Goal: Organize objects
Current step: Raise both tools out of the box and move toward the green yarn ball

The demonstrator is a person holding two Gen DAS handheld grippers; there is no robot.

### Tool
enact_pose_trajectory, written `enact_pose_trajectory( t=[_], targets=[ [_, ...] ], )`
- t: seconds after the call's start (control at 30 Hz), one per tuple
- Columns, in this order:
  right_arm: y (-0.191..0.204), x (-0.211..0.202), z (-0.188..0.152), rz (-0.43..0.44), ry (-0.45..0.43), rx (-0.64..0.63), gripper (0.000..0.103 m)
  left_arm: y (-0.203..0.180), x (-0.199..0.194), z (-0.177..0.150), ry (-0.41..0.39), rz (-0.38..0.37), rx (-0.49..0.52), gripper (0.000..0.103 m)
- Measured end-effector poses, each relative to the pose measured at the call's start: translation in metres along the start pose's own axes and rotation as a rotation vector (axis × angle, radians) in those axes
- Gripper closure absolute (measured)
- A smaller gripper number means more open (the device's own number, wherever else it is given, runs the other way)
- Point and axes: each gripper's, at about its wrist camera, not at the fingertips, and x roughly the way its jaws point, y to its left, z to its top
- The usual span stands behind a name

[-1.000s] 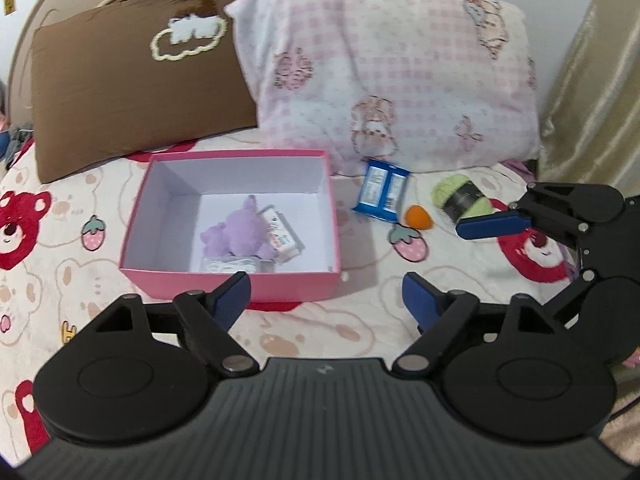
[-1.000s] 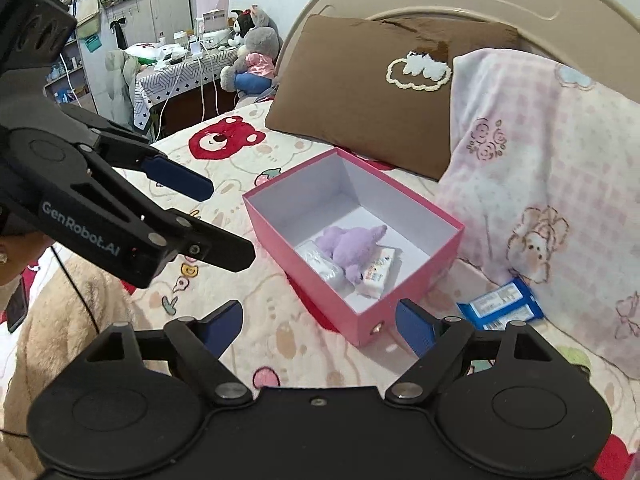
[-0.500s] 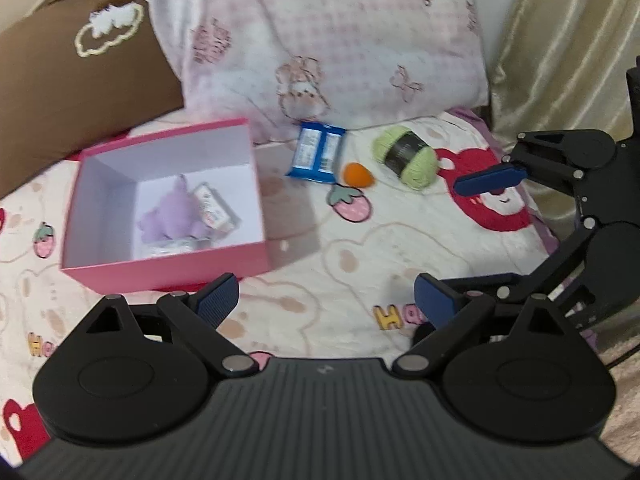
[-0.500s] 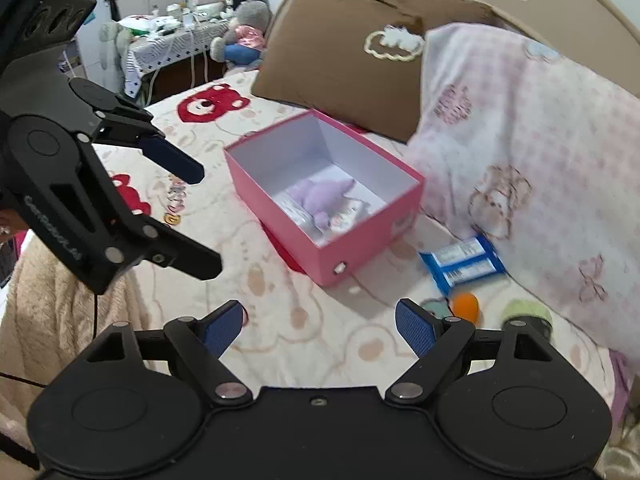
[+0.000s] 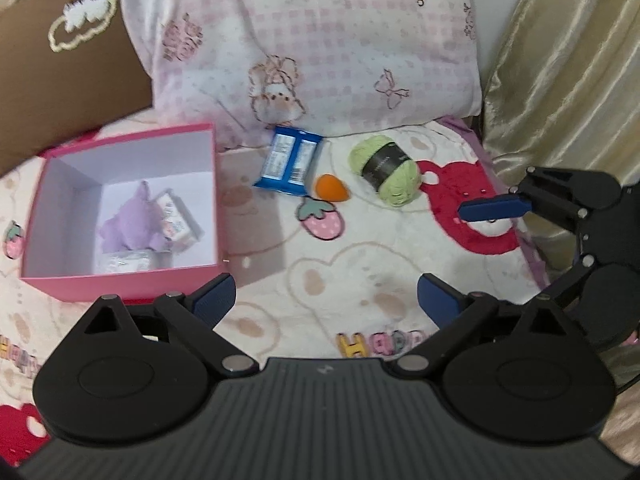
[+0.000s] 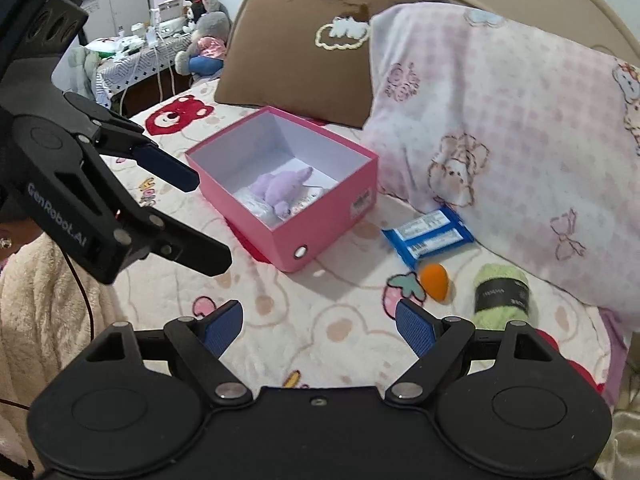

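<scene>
Pink box [image 5: 120, 284] sits on the bedspread [image 5: 360, 264], left of three loose items: blue packet [image 5: 289, 164], orange egg [image 5: 331, 188] and green yarn [image 5: 386, 170]. All three lie near the pink pillow [image 5: 320, 40], well apart from both grippers. The box holds a purple plush [image 5: 134, 226] and small packs.

Step in hand, as judged: approach a loose item for transfer to the box. Recommended practice:
- Take the yarn across its banded middle; it is soft and may roll
- Descend from above so the pads straddle the item without dragging the bedspread
- Avoid knocking the egg, which lies just beside the packet

Left gripper [image 5: 324, 298]: jaws have just been opening, now wide apart, nothing between them, pitched steeply down over the bedspread. Right gripper [image 6: 320, 326]: jaws apart, empty, angled down toward the egg and yarn
</scene>
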Motion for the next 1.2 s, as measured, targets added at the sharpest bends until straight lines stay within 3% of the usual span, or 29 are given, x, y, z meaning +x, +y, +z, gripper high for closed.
enact_pose_trajectory(
  t=[0.33,0.47,0.6,0.7,1.03,1.2],
  targets=[
    [-0.041,0.002,-0.022,-0.067,0.011,0.112,0.016,-0.026,0.045,0.017,0.065,-0.067,0.038,0.004],
    [-0.053,0.004,-0.027,-0.083,0.015,0.139,0.016,-0.026,0.063,0.023,0.078,-0.094,0.008,0.004],
    [-0.062,0.005,-0.03,-0.106,-0.014,0.105,0.016,-0.026,0.079,0.029,0.069,-0.101,-0.004,0.004],
    [-0.07,0.014,-0.032,-0.098,0.016,0.072,0.016,-0.027,0.091,0.035,0.05,-0.104,0.0,0.004],
    [-0.094,0.035,-0.035,-0.067,0.024,0.13,0.016,-0.02,0.12,0.05,0.052,-0.098,0.046,0.004],
    [-0.098,0.05,-0.03,-0.096,0.033,0.124,0.016,-0.016,0.138,0.054,0.028,-0.11,0.01,0.004]
  ],
)
